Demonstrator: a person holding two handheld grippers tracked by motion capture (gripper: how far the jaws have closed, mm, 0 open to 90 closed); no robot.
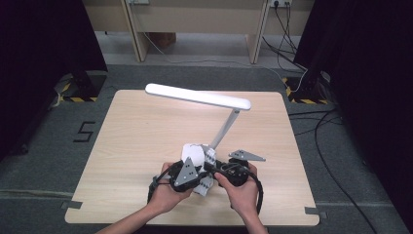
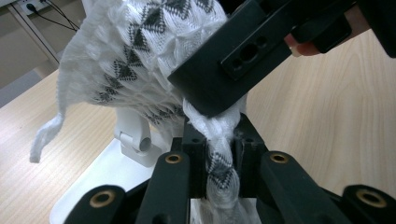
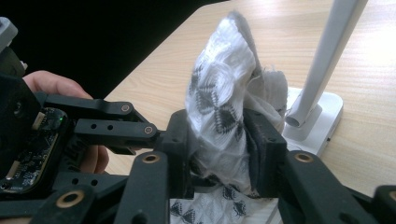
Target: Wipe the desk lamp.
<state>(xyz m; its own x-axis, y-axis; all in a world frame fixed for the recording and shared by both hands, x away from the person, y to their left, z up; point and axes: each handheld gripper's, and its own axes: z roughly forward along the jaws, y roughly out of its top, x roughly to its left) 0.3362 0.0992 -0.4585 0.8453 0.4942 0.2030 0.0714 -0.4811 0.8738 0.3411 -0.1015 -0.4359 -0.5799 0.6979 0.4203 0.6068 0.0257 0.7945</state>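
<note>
Right behind cloth: lamp.

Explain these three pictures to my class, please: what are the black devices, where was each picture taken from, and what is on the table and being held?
A person sits at a wooden table with a hand-held black tool in each hand. Each tool ends in two-jawed tongs and carries its own camera.

The high view looks down from above: the left tongs and the right tongs meet near the table's front edge. The other two pictures look along each tool's own jaws.

On the table stands a white desk lamp.

Both tongs pinch one white knitted cloth with a dark pattern: the left tongs squeeze it narrow, while the right tongs grip a thicker bunch.
</note>
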